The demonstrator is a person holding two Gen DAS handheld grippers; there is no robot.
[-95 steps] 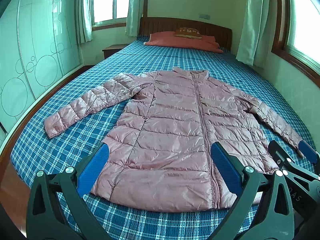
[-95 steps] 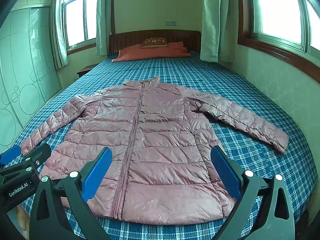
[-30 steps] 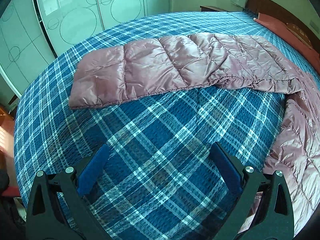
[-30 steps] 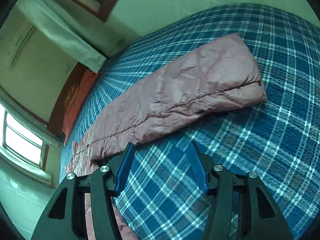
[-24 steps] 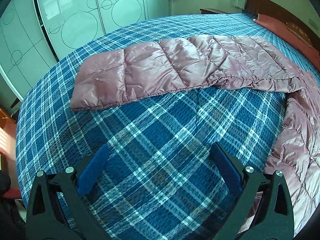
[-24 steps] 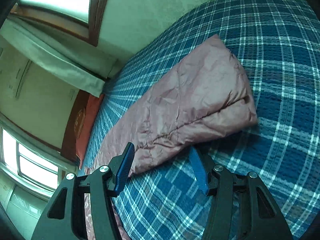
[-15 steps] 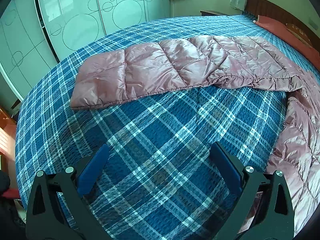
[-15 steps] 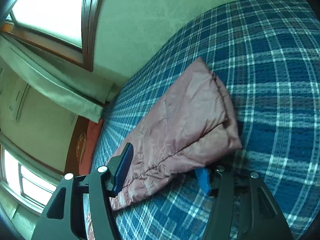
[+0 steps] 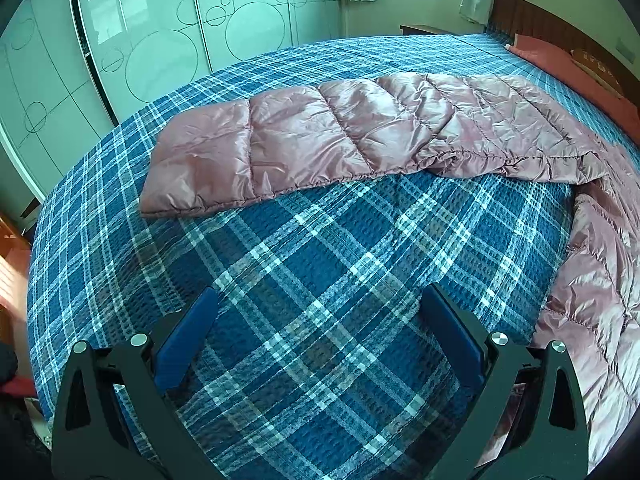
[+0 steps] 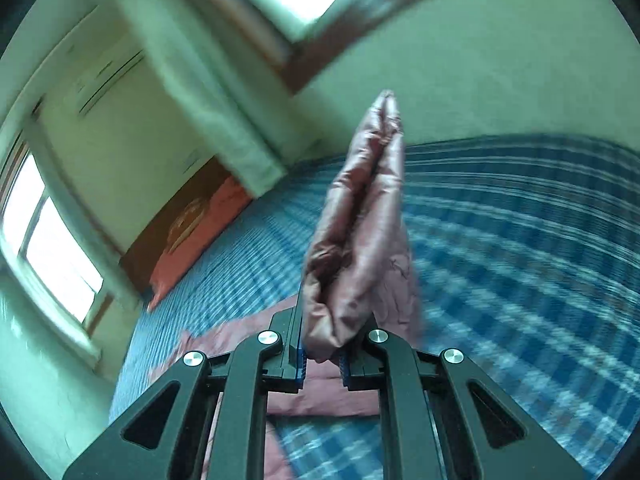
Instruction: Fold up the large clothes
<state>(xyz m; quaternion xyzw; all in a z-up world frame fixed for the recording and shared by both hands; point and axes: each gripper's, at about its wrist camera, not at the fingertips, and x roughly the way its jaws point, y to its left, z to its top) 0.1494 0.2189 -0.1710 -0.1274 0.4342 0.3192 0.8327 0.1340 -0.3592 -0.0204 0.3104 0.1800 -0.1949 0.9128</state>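
A pink quilted puffer jacket lies on the blue plaid bed. In the left wrist view its left sleeve (image 9: 352, 140) stretches flat across the bedspread, and the jacket's body (image 9: 600, 280) shows at the right edge. My left gripper (image 9: 320, 328) hovers open over bare bedspread, short of that sleeve. In the right wrist view my right gripper (image 10: 322, 352) is shut on the cuff end of the other sleeve (image 10: 360, 232), which stands up between the blue pads, lifted off the bed. The view is blurred by motion.
The plaid bedspread (image 9: 304, 264) covers the bed. Frosted wardrobe doors (image 9: 152, 40) stand beyond its left side. A red pillow (image 10: 192, 232) and wooden headboard are at the far end. A wall, window and curtain (image 10: 216, 92) border the right side.
My right gripper closed on the sleeve's cuff and lifted it off the bed, rolling as it rose. The left gripper stayed in place, open.
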